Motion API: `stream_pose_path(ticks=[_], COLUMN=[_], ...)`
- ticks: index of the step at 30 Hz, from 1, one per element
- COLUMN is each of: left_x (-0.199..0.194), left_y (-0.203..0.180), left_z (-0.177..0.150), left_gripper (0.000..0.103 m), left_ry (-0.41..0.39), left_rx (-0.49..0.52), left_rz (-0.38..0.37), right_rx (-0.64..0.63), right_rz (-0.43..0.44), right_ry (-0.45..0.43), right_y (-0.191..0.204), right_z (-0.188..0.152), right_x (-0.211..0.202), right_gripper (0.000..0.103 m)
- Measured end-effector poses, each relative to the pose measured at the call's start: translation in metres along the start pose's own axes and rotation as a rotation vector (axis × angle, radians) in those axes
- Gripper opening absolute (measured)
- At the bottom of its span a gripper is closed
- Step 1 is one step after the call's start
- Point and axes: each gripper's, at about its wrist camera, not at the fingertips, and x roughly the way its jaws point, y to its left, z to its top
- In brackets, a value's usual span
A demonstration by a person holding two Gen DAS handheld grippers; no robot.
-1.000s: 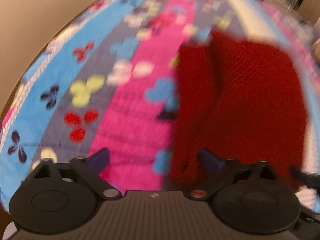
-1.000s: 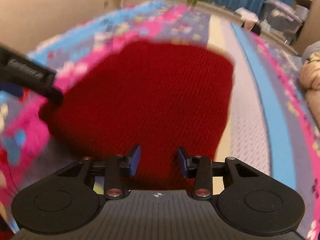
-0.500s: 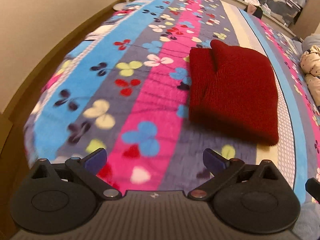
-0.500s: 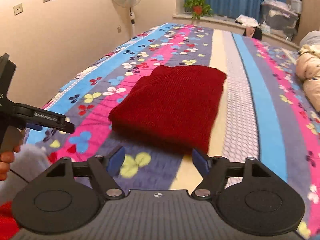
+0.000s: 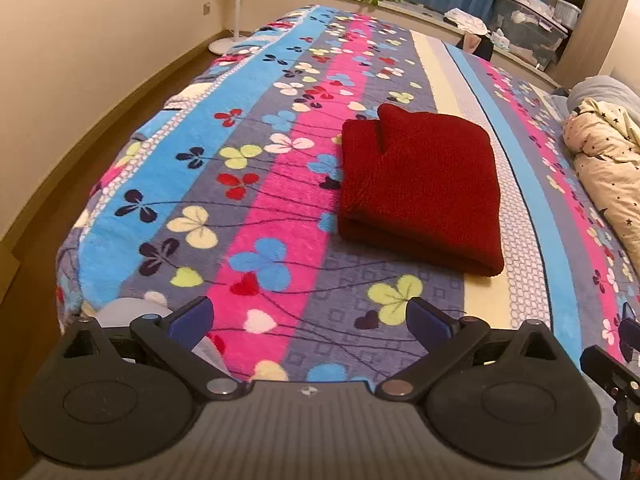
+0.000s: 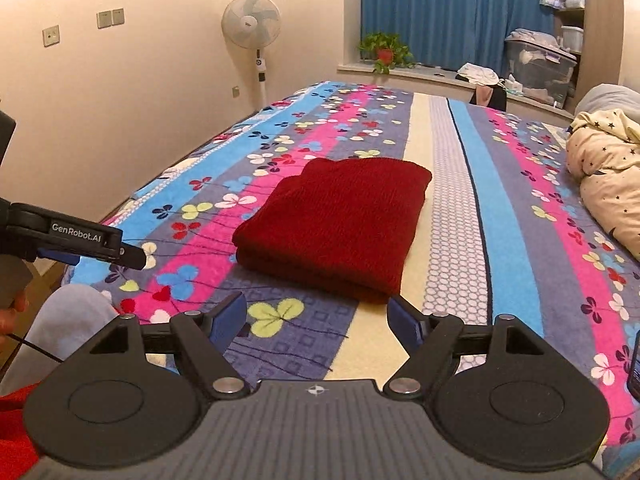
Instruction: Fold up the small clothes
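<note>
A dark red knitted garment [image 5: 420,184] lies folded into a thick rectangle on the striped flowered bedspread [image 5: 256,200]; it also shows in the right wrist view [image 6: 336,220]. My left gripper [image 5: 310,320] is open and empty, held back near the bed's front edge, apart from the garment. My right gripper [image 6: 318,320] is open and empty, just short of the garment's near edge. The left gripper [image 6: 116,252] also shows from the side at the left of the right wrist view.
A cream star-print duvet [image 6: 608,184] is bunched at the bed's right side. A standing fan [image 6: 252,28] is by the wall, a potted plant [image 6: 384,50] on the sill, storage boxes [image 6: 540,68] at the back right. The person's knee [image 6: 68,320] is at lower left.
Both grippers have pulled back and up from the red garment, and the right jaws have opened wider. The garment now lies folded and untouched on the bed.
</note>
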Motion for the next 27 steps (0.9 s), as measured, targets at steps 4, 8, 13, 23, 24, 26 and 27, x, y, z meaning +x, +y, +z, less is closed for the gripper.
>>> stream_pose_path(ticks=[4,8,13,23,24,26,27], left_x=[0.000,0.002,0.017,0.118,0.131,0.154,0.165], left_y=[0.002,0.005,0.002,-0.010,-0.014,-0.022,-0.027], left_z=[0.001,0.003,0.011,0.052,0.056,0.066,0.070], left_gripper=[0.102,0.102,0.102,0.102,0.102,0.102,0.102], left_ry=[0.003,0.001,0.021,0.174,0.188,0.207,0.216], left_rx=[-0.001,-0.022,-0.046,-0.324,-0.348,-0.380,-0.391], left_rz=[-0.005,-0.035,-0.054,-0.217,-0.213,-0.204,-0.195], right_rx=[-0.006,-0.005,0.017,0.207,0.192,0.160,0.157], right_rz=[0.003,0.009,0.040,0.126,0.116,0.084,0.075], right_ry=[0.001,0.023,0.068,0.082,0.075,0.084,0.110], right_y=[0.001,0.000,-0.007,-0.127,-0.142,-0.164,-0.178], right_z=[0.001,0.002,0.006,0.091,0.105,0.128,0.141], right_x=[0.001,0.008,0.024,0.131,0.152,0.193,0.220], right_gripper=[0.079,0.079,0.079,0.084,0.087,0.088,0.089])
